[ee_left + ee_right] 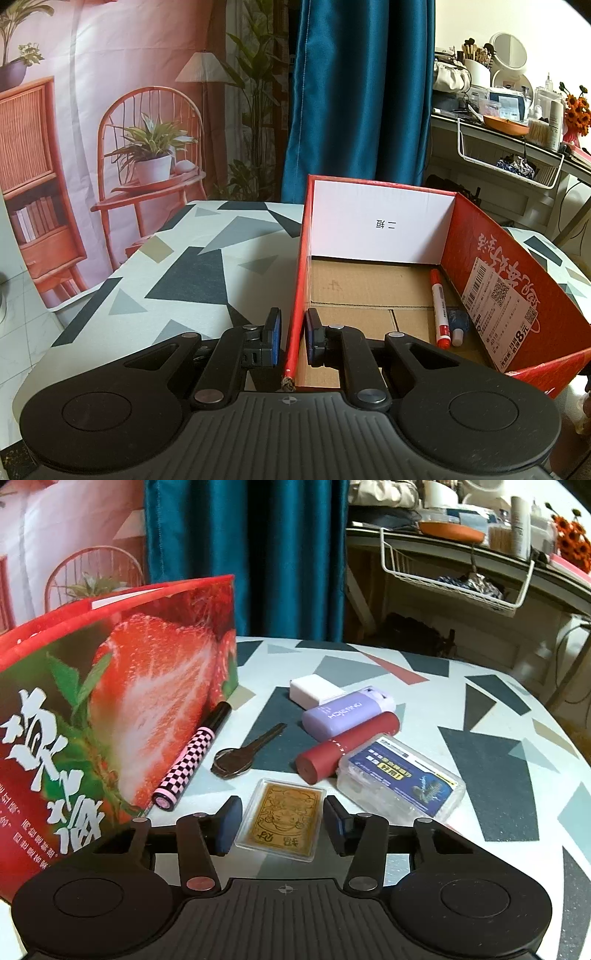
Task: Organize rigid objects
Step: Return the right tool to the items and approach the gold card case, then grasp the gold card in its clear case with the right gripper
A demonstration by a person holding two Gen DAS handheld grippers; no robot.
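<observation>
Box wall pinched, gold card framed.
Left gripper (291,332) clamped on the near wall of the red box (480,254), red marker (440,308) inside, off to its right. Right gripper (280,821) half spread around the gold card (280,818) on the table (480,746), not touching; key (245,753) and checkered pen (188,762) just ahead-left.

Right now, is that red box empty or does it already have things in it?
Not empty. The red box holds a red marker and a small blue-and-white item against its right wall; the remaining cardboard floor is bare.
</observation>
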